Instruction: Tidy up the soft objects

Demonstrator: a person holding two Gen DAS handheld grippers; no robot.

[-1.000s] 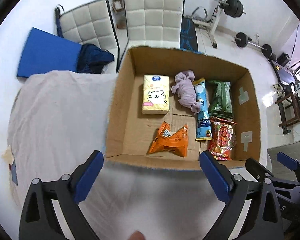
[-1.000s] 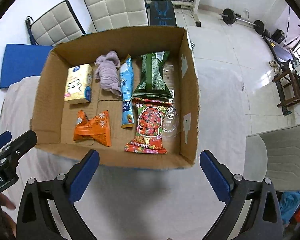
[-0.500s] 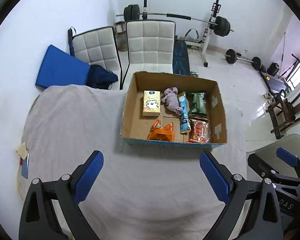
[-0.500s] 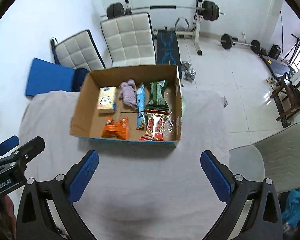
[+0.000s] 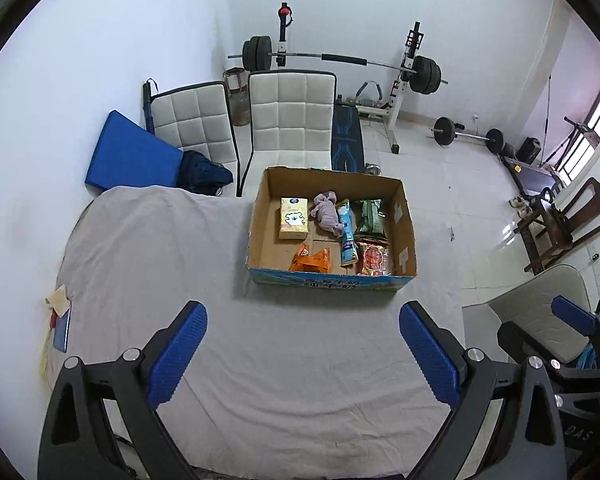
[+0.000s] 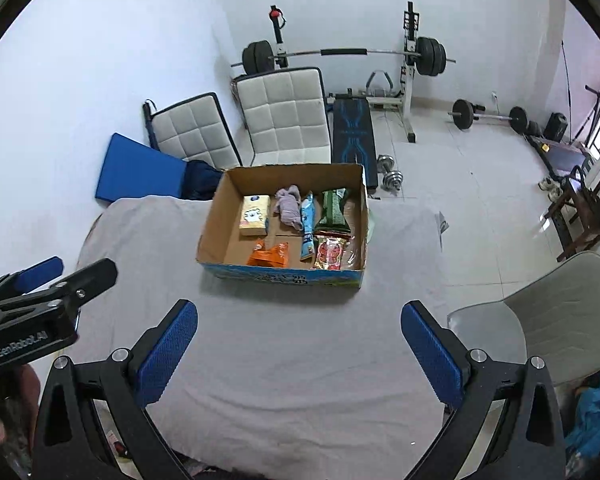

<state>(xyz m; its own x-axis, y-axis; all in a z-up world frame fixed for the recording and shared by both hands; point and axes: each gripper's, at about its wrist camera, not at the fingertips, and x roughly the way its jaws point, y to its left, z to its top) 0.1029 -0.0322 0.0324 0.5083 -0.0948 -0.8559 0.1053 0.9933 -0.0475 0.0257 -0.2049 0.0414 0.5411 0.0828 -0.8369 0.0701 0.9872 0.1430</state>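
An open cardboard box (image 5: 404,216) (image 6: 212,216) sits on a table under a grey cloth (image 5: 160,260) (image 6: 300,340). Inside lie a yellow tissue pack (image 5: 293,217) (image 6: 254,215), a lilac soft toy (image 5: 326,212) (image 6: 289,205), a blue tube packet (image 5: 347,236) (image 6: 307,226), a green bag (image 5: 370,216) (image 6: 332,210), a red snack bag (image 5: 374,258) (image 6: 328,253) and an orange packet (image 5: 311,259) (image 6: 269,255). My left gripper (image 5: 303,354) and right gripper (image 6: 299,348) hang open well short of the box, both with nothing between their fingers.
Two padded white chairs (image 5: 292,116) and a blue mat (image 5: 130,156) stand behind the table. A weight bench with barbell (image 5: 340,60) is at the back wall. A grey chair (image 6: 556,312) is at the right. A phone and papers (image 5: 60,320) lie at the table's left edge.
Both grippers have pulled back and up from right over the box, so it now looks small and far. They stay open and nothing in the box has moved.
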